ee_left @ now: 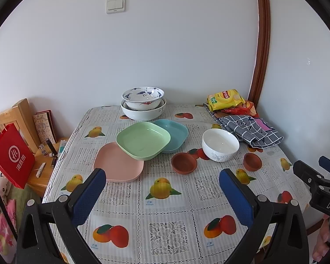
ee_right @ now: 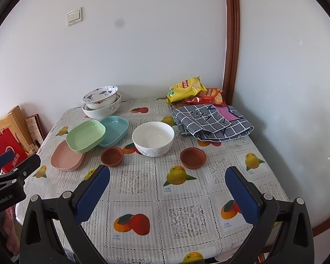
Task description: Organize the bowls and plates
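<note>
The green plate point(ee_left: 143, 139) covers part of the pink plate point(ee_left: 118, 165) and the blue plate point(ee_left: 176, 135). The patterned bowl point(ee_left: 143, 98) hides the inside of the white bowl point(ee_left: 143, 112) under it. The red snack bag point(ee_right: 209, 96) lies half under the yellow bag point(ee_right: 186, 88). The right tool point(ee_left: 319, 176) is cut off at the frame edge, and the left tool point(ee_right: 6, 176) likewise in the right view.

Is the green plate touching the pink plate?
Touching. In the left wrist view, the green plate rests tilted, its near edge overlapping the pink plate.
</note>
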`<state>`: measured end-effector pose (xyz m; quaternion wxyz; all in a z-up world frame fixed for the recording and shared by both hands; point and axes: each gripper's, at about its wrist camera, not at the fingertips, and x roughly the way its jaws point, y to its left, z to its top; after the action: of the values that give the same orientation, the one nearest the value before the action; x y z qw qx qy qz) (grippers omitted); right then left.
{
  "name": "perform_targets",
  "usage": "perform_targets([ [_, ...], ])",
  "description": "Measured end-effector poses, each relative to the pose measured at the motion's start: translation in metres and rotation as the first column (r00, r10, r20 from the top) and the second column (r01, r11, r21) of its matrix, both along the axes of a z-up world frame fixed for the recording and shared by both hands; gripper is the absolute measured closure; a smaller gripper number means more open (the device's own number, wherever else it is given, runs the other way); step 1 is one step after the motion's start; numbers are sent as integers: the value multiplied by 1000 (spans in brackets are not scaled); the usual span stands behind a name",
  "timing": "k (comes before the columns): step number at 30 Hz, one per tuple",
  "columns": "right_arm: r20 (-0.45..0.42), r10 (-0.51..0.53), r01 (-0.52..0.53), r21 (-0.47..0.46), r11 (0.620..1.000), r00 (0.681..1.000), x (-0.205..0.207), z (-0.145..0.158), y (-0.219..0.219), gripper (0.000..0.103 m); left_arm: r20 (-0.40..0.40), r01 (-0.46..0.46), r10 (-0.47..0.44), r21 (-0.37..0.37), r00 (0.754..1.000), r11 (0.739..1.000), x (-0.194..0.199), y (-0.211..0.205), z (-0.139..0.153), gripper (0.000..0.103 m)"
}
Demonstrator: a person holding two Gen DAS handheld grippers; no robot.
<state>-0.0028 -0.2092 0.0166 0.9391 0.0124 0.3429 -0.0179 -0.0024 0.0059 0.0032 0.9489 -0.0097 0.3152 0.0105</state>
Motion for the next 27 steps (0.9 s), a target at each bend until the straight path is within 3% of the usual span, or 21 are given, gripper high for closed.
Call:
perform_targets([
  [27, 6, 7, -7, 5, 1000, 1000, -1, 0, -1, 0, 2, -15, 15, 0, 1000, 1000, -3, 5, -1, 0],
])
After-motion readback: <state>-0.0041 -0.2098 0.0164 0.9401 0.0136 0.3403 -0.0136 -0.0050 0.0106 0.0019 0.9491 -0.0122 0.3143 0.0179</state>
